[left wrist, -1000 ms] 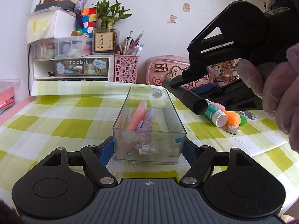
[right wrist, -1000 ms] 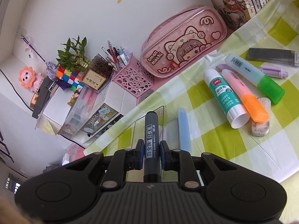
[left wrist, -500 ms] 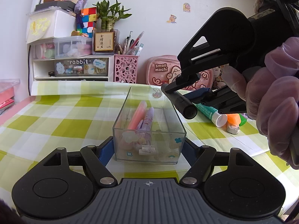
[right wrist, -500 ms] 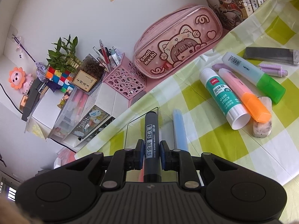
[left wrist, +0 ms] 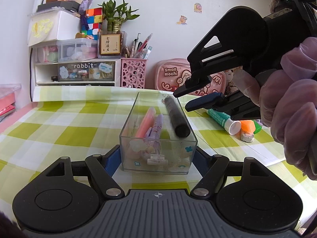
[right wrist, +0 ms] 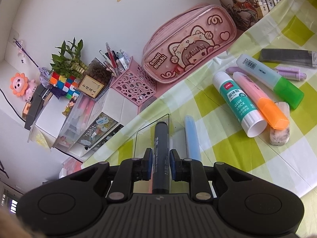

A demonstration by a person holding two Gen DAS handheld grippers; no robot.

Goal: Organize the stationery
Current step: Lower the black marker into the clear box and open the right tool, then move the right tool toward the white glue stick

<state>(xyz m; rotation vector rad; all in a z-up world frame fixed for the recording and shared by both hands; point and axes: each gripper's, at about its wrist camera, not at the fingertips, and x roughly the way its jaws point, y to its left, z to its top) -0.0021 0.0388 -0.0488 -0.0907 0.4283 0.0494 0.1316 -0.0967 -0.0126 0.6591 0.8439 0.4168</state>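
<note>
checked green-and-white cloth covers the desk (left wrist: 65, 127), and on it the clear box (left wrist: 158, 138) is where your trouble could start. the black marker (left wrist: 177, 119) is blurred in the left view, slanting over the box's right side just under the tips of your right claw (right wrist: 160, 163), whose pads stand slightly off the barrel in the right view, so it looks released and dropping. it is long and tilted; if its end catches the right wall it may rest propped on the rim or tip out onto the cloth beside the blue pen (right wrist: 191, 136). inside, the pink highlighter (left wrist: 145, 122) and lilac pen (left wrist: 156, 127) already fill the left half, so a bouncing marker may settle across them.

your left claw (left wrist: 157, 159) is clamped on the box's near end from both sides; if you loosen that hold or nudge it, the light box can slide or swing. your right fingers hover close above the far rim, and dipping could knock it.

outward, the glue stick (right wrist: 237, 103), orange-capped highlighter (right wrist: 261, 103), green-capped highlighter (right wrist: 271, 79) and eraser (right wrist: 279, 132) lie touching in a heap, and pulling one may roll the others.
</note>
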